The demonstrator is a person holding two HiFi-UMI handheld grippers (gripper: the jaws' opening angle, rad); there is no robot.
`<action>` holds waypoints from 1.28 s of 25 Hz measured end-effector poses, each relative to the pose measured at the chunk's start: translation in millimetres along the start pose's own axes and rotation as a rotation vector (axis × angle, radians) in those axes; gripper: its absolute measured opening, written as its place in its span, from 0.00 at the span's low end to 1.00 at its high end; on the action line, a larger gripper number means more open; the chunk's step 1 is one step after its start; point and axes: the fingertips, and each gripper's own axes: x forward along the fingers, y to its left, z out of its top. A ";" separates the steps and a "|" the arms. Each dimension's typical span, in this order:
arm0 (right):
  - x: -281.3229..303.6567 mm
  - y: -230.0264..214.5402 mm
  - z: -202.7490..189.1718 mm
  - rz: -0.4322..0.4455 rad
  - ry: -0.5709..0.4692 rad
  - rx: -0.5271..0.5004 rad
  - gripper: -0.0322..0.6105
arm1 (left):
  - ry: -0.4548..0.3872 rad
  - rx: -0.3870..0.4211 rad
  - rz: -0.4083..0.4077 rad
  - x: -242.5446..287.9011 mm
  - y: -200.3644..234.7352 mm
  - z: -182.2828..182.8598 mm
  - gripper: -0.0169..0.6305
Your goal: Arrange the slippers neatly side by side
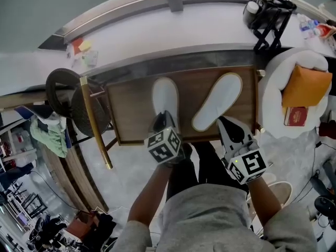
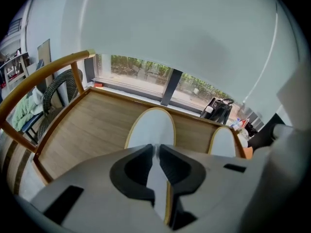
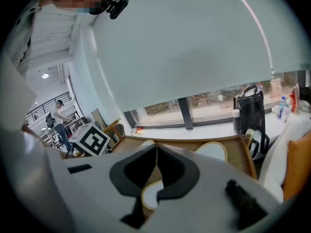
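**A:** Which step is this?

**B:** Squaring up, I judge. On the wooden tray (image 1: 131,101) the left slipper (image 1: 165,96) points to twelve o'clock. The right slipper (image 1: 219,100) leans towards one. Both are flat white ovals with thin tan rims.

**A:** And the tools?

**B:** The left gripper (image 2: 156,147) is clamped on the left slipper's heel. The right gripper (image 3: 156,152) has its jaws together and empty. Next it must open, take the other heel and swing that toe to twelve.

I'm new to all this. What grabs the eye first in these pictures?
Two white slippers on a wooden table: the left slipper lies straight, the right slipper slants, toe rightward. A person leans over them with two hand-held grippers bearing black-and-white marker cubes; the left gripper is clamped on the left slipper's heel, and the right gripper is shut near the other heel.
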 end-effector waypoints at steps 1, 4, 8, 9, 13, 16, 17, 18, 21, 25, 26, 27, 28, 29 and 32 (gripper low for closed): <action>0.3 -0.4 -0.4 -0.001 0.003 -0.002 0.09 | 0.004 0.009 -0.014 0.2 -2.1 0.0 0.10; 0.4 -3.1 -4.8 -0.011 0.026 -0.020 0.09 | 0.014 0.028 -0.072 -0.8 -11.8 -1.2 0.27; 0.5 -6.7 -11.1 -0.037 0.035 -0.037 0.09 | -0.008 0.081 -0.098 -5.4 -16.1 -0.6 0.37; 0.4 -8.3 -11.9 -0.047 0.038 -0.034 0.09 | -0.014 0.089 -0.101 -6.8 -16.6 0.0 0.39; -0.2 -17.0 -20.0 -0.093 0.060 -0.036 0.10 | -0.039 0.108 -0.110 -12.8 -18.4 1.1 0.41; 2.3 -24.7 -27.9 -0.120 0.076 -0.017 0.10 | -0.064 0.139 -0.107 -18.9 -19.0 4.0 0.41; 3.6 -27.9 -30.4 -0.129 0.081 -0.001 0.10 | -0.075 0.160 -0.103 -21.4 -19.6 5.6 0.41; 4.8 -31.5 -32.9 -0.141 0.085 0.017 0.10 | -0.087 0.184 -0.099 -24.1 -20.4 7.7 0.41; 9.0 -44.5 -40.5 -0.184 0.102 0.063 0.10 | -0.122 0.235 -0.095 -31.8 -23.7 15.1 0.41; 21.1 -59.0 -59.3 -0.209 0.148 0.102 0.11 | -0.148 0.236 -0.102 -35.9 -27.2 20.4 0.41; 23.9 -61.3 -63.6 -0.214 0.158 0.110 0.11 | -0.151 0.234 -0.101 -36.1 -26.9 21.2 0.41; 26.3 -63.1 -67.1 -0.218 0.167 0.117 0.13 | -0.154 0.231 -0.100 -36.4 -26.4 22.0 0.41; 28.0 -64.8 -69.9 -0.222 0.174 0.126 0.15 | -0.155 0.227 -0.099 -36.5 -25.9 22.4 0.41; 29.3 -66.4 -71.9 -0.225 0.178 0.138 0.16 | -0.154 0.223 -0.099 -36.6 -25.6 22.5 0.41; 33.7 -69.9 -78.0 -0.232 0.189 0.168 0.17 | -0.152 0.217 -0.102 -35.7 -25.3 21.5 0.41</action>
